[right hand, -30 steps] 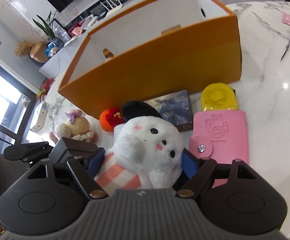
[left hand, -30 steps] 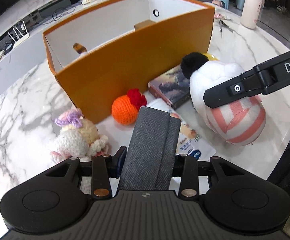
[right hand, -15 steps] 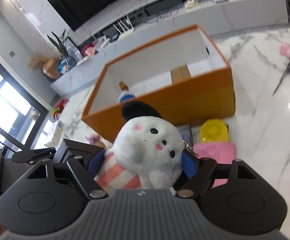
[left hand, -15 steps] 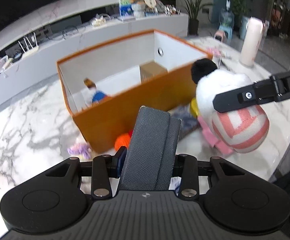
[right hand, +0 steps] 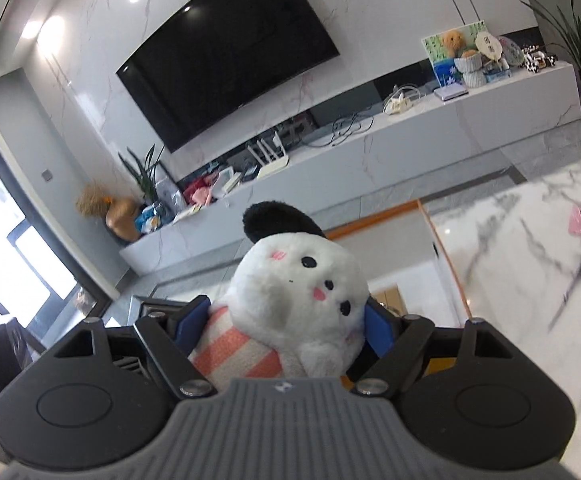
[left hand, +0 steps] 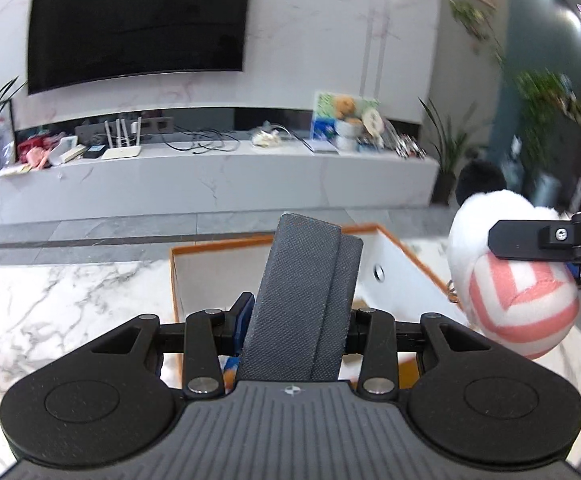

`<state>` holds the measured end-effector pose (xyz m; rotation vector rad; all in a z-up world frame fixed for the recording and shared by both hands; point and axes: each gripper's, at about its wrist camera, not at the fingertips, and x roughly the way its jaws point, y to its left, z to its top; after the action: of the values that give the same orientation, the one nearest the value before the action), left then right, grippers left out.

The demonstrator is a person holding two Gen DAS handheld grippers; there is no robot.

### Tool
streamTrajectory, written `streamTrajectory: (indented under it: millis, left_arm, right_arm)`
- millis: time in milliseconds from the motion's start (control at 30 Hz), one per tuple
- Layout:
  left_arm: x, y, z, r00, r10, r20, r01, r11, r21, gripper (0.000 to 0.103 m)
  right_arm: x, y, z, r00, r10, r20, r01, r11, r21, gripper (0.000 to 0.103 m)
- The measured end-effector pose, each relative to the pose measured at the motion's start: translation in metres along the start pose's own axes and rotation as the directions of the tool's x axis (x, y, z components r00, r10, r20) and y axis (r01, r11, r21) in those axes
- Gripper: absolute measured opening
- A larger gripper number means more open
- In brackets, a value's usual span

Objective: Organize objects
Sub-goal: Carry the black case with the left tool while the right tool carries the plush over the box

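Squarely between right gripper (right hand: 286, 320) pads: plush toy (right hand: 298, 292).

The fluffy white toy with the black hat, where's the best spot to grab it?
Its striped middle, from both sides. The plush toy is soft and round there, so it squashes between the pads, as the right gripper holds it now.

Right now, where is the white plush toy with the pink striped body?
The white plush toy is clamped in the right gripper, lifted above the orange box, at the left view's right edge.
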<state>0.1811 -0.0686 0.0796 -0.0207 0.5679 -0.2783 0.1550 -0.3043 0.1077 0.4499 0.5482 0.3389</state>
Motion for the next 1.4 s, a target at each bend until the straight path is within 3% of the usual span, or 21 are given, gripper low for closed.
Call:
streamTrajectory:
  millis: [167, 333, 567, 800, 1133, 1333, 1400]
  left_arm:
    - [0.045, 0.001, 0.003, 0.997, 0.057, -0.048, -0.058, 0.998, -0.02, 0.045]
    - [0.079, 0.011, 0.002, 0.995, 0.024, -0.095, -0.033, 0.995, -0.096, 0.045]
    - [0.109, 0.024, 0.0, 0.986, 0.032, -0.166, -0.058, 0.986, -0.155, 0.045]
    - [0.134, 0.03, 0.001, 0.974, -0.002, -0.228, -0.045, 0.978, -0.202, 0.045]
    - [0.145, 0.027, -0.004, 0.96, 0.01, -0.279, -0.07, 0.976, -0.206, 0.039]
    - [0.15, 0.028, -0.002, 0.951, 0.013, -0.309, -0.077, 0.978, -0.196, 0.038]
    - [0.156, 0.028, 0.003, 0.941, 0.008, -0.338, -0.079, 0.977, -0.197, 0.038]
  right_arm:
    - [0.048, -0.013, 0.008, 0.999, -0.053, 0.003, 0.053, 0.999, -0.006, 0.081]
    - [0.091, -0.029, 0.009, 0.996, -0.079, -0.041, 0.08, 0.996, 0.029, 0.081]
    - [0.13, -0.039, 0.0, 0.981, -0.13, -0.144, 0.133, 0.991, 0.011, 0.081]
    - [0.139, -0.041, -0.008, 0.96, -0.164, -0.229, 0.158, 0.986, -0.047, 0.081]
    - [0.152, -0.047, -0.018, 0.931, -0.241, -0.273, 0.211, 0.968, -0.134, 0.081]
    - [0.154, -0.045, -0.019, 0.926, -0.25, -0.281, 0.208, 0.963, -0.17, 0.081]
    - [0.154, -0.046, -0.019, 0.926, -0.25, -0.284, 0.208, 0.963, -0.169, 0.081]
